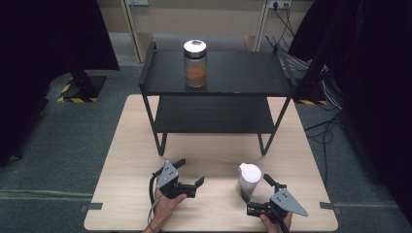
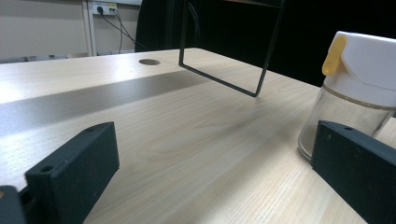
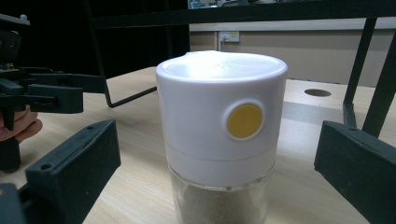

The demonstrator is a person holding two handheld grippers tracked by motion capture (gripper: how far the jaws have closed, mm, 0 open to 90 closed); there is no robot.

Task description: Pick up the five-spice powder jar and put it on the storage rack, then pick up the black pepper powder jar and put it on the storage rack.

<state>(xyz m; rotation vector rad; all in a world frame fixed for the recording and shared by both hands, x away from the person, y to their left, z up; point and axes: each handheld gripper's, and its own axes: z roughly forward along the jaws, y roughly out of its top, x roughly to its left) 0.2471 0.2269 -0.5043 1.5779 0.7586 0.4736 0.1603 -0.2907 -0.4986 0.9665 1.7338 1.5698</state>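
The right gripper (image 1: 256, 196) is held wide open around a white-lidded shaker jar (image 1: 249, 178) on the table (image 1: 121, 160), untouched by either jaw. The left gripper (image 1: 190, 172) is spread open, empty. A brown-filled jar (image 1: 195, 63) is seen atop the black shelf (image 1: 233, 77).

Left gripper (image 1: 190, 173) and right gripper (image 1: 258, 192) seemingly both gape wide, low.

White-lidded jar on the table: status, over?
Both tools open, left tool idle. Right tool straddles white-lidded glass jar, not gripping. Black metal shelf beyond, path clear.
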